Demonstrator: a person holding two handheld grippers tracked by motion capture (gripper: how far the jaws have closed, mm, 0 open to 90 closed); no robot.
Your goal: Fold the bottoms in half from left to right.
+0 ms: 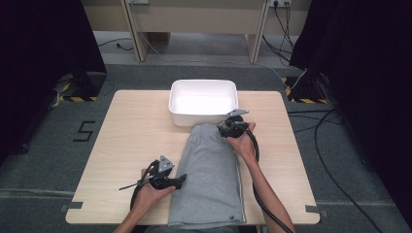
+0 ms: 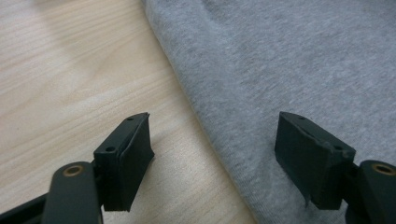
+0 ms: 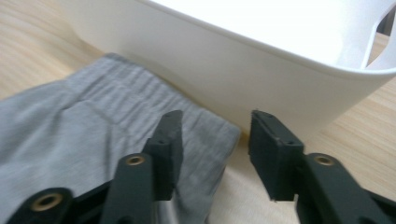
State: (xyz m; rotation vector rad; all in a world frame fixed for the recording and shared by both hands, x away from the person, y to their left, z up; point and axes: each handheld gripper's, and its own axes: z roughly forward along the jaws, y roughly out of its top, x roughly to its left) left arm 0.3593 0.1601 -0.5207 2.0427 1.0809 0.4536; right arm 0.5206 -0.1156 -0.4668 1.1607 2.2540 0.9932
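**Folded garment lying before the tub**

The folded garment [image 1: 210,177] is lying on the table [image 1: 126,145], its far end just before the tub [image 1: 203,103]. The left gripper [image 1: 180,180] is sitting at its left edge, the right gripper [image 1: 224,127] at its far right corner.

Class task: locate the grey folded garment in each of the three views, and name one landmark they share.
High view: grey garment at table centre, below white tub.
Left gripper view: upper right.
Right gripper view: left, beside the tub.
Shared landmark: wooden table.

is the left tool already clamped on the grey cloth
No, the left tool stands wide open, its jaws straddling the edge of the grey cloth on the table.
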